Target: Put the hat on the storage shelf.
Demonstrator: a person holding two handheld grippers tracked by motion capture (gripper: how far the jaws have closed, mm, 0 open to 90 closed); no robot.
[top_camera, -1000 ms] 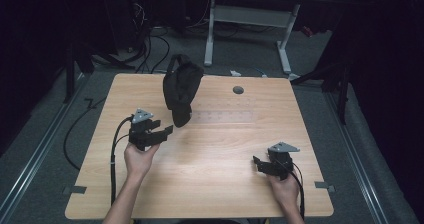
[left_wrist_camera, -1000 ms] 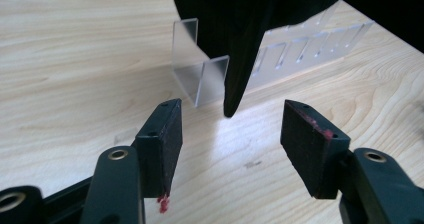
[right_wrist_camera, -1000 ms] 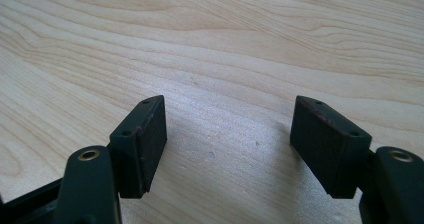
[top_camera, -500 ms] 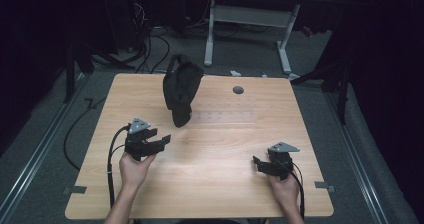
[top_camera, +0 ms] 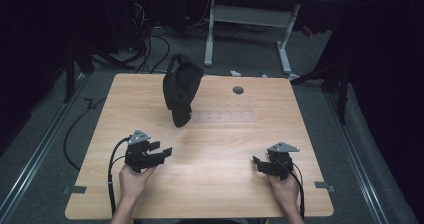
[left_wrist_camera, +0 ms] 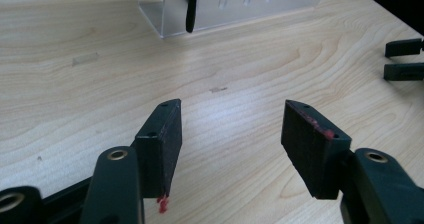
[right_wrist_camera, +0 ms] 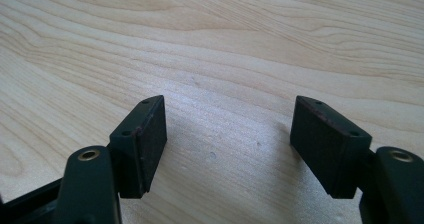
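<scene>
Both hand-held grippers idle low on the desk (top_camera: pixel 215 149), jaws apart, nothing between.
Left hand-held gripper (top_camera: pixel 162 152) lower left of the high view, right hand-held gripper (top_camera: pixel 256 162) lower right. Farther up, above centre, the black bag (top_camera: pixel 181 88) sits upright on a clear rack (top_camera: pixel 225 116), well apart from both; grey disc (top_camera: pixel 238 90) beyond.

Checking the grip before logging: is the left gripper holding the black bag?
No, the left gripper has open jaws with nothing between them, and the black bag sits apart, farther up the table.
</scene>
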